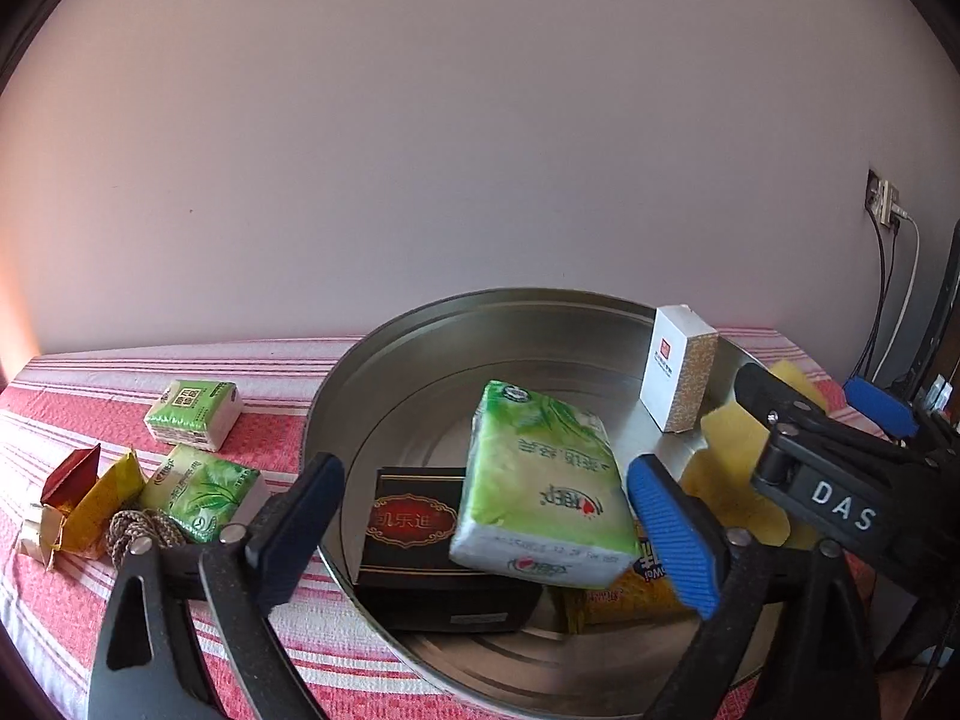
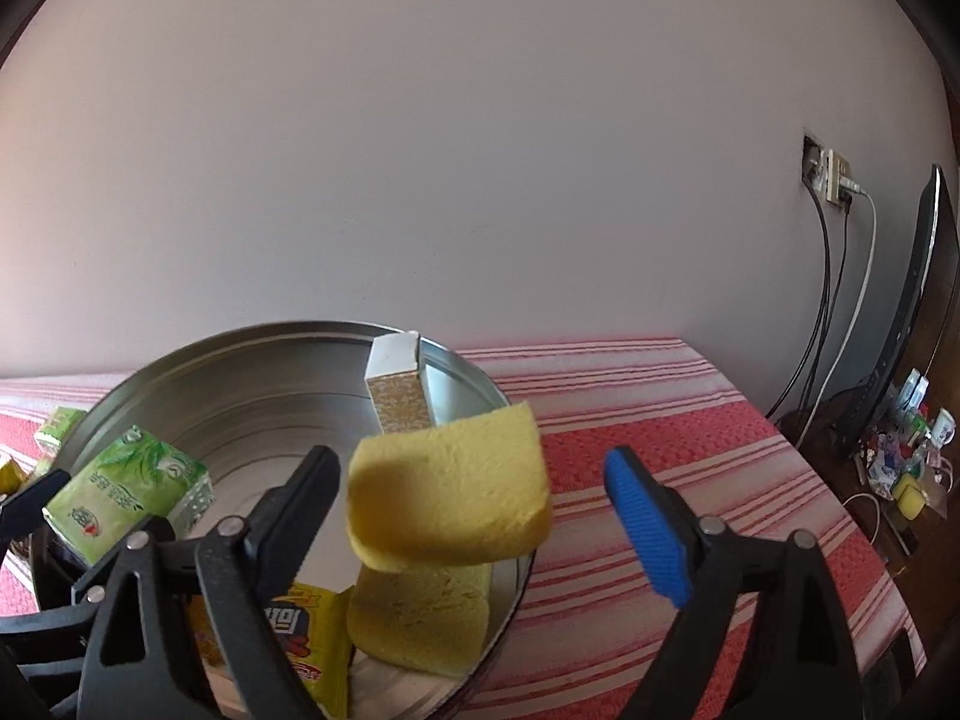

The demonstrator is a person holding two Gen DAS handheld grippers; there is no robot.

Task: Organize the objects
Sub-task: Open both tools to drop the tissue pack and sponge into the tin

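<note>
The left gripper [image 1: 489,516] stands spread wide over a metal pan [image 1: 384,354], its fingers [image 1: 678,534] clear on both sides of a green tissue pack [image 1: 540,480] that sits tilted between them, its lower end over a black box [image 1: 414,534] lying in the pan. The pads do not press the pack; whether it rests on the box or is in mid-air cannot be told. A yellow packet [image 1: 624,597] lies under the pack's right end.

The right gripper [image 2: 474,510] is likewise wide open, with a yellow sponge [image 2: 450,486] between its fingers [image 2: 651,531], near the black one but gripped by neither, above a second sponge [image 2: 420,618] lying at the pan's near right edge. A white box [image 2: 399,387] stands upright against the pan's far rim.

Outside the pan, on the red-and-white striped cloth [image 1: 258,600] to its left, lie two more tissue packs [image 1: 192,414], gold and red wrappers [image 1: 84,504] and a coil of cord [image 1: 141,531]. Cables [image 2: 840,312] hang from a wall socket [image 2: 831,177] at right.
</note>
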